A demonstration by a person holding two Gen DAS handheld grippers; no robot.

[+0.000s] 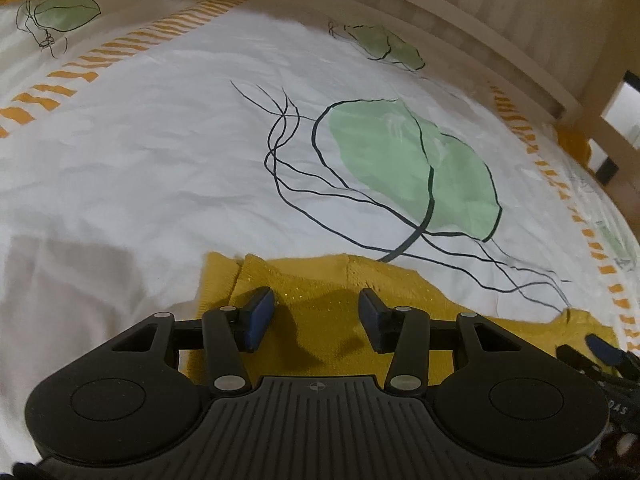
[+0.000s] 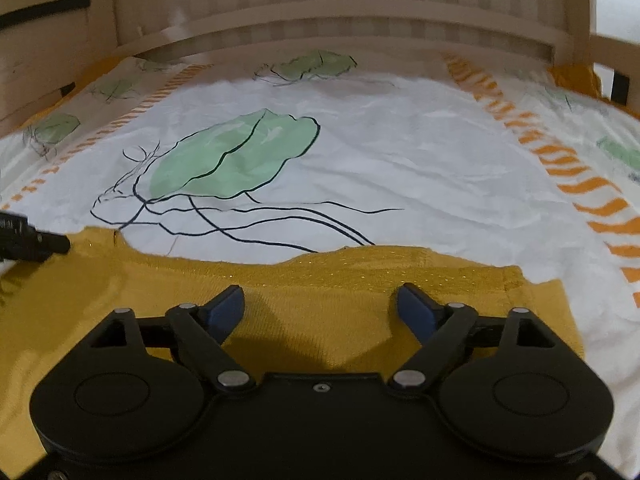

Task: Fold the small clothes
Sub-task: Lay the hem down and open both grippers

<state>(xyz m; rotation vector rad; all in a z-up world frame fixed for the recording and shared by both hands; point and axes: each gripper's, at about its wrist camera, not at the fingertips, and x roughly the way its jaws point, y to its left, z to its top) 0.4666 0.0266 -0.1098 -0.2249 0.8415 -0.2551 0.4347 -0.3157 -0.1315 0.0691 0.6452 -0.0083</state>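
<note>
Left wrist view looks down past the left gripper onto a mustard-yellow knitted garment lying flat on a white bedcover. Its two blue-padded fingers stand partly apart over the knit with bare yellow fabric showing between them — nothing is pinched. The garment's far edge runs across the frame just beyond the fingertips, and at the left a folded layer shows as a second edge. At the far right of this view the tip of the other tool pokes in above the same garment.

From the right wrist camera, the right gripper has its jaws spread wide, wider than the left pair, and nothing is clamped in them; the pads hang over the yellow knit, whose glittery far hem lies just past them. The garment fills the near part of this frame, reaching from the left edge to a square corner at the right. The left tool's black tip appears at the left edge, over the garment's far-left corner.

The bedcover carries a large green leaf print with dark trailing lines, and orange dashed stripes — a pale wooden bed rail rises beyond it.
</note>
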